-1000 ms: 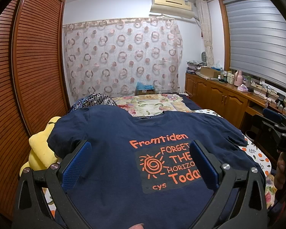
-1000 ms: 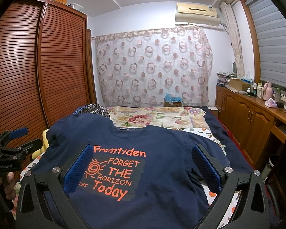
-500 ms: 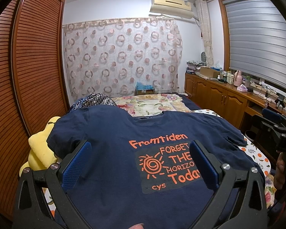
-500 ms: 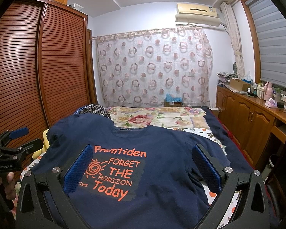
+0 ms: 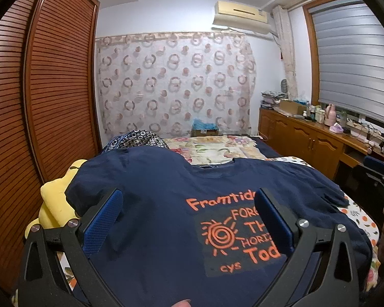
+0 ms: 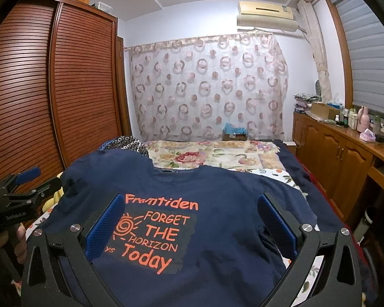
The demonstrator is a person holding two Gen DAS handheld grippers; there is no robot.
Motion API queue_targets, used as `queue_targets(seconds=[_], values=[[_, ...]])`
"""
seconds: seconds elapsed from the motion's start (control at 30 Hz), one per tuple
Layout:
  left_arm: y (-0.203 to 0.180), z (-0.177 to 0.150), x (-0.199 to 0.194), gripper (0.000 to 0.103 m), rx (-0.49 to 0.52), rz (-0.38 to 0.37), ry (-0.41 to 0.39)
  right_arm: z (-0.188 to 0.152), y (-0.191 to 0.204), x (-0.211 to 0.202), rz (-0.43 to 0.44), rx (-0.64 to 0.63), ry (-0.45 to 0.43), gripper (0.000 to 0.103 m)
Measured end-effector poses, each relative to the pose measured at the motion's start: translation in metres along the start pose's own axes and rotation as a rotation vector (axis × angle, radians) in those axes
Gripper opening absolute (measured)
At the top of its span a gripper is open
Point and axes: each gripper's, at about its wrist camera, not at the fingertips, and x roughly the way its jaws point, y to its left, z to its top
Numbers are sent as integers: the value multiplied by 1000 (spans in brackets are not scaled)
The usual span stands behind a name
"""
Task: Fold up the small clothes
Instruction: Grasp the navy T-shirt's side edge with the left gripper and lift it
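Note:
A navy T-shirt (image 5: 161, 204) with orange print lies flat, face up, on the bed; it also shows in the right wrist view (image 6: 217, 204). Its collar points away from me. My left gripper (image 5: 188, 204) is open and empty, hovering over the shirt's left half. My right gripper (image 6: 192, 209) is open and empty, hovering over the shirt's middle and right half. The left gripper also shows at the left edge of the right wrist view (image 6: 20, 186). The right gripper shows at the right edge of the left wrist view (image 5: 379, 176).
The bed has a floral quilt (image 6: 212, 153) beyond the shirt. A yellow plush (image 5: 56, 199) lies at the bed's left edge by the slatted wardrobe (image 5: 51, 89). A wooden cabinet (image 6: 345, 158) with clutter runs along the right wall. A patterned pillow (image 5: 138, 140) lies behind the shirt.
The left gripper has shifted slightly left, so the print sits further right in its view. The right gripper and the shirt are still.

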Motion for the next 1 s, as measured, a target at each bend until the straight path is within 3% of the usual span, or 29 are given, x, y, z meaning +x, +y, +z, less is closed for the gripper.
queue_targets(seconds=[0.23, 0.47, 0.83, 1.0], values=[[16, -9, 42, 103, 17, 25, 31, -5, -3, 37, 30, 5, 52, 103], [48, -18, 83, 103, 15, 35, 183, -1, -3, 82, 110, 23, 149, 99], [118, -33, 86, 103, -26, 26, 308, 4, 13, 116, 218, -38, 302, 92], [154, -35, 88, 90, -81, 0, 333, 8, 14, 124, 240, -81, 358, 90]])
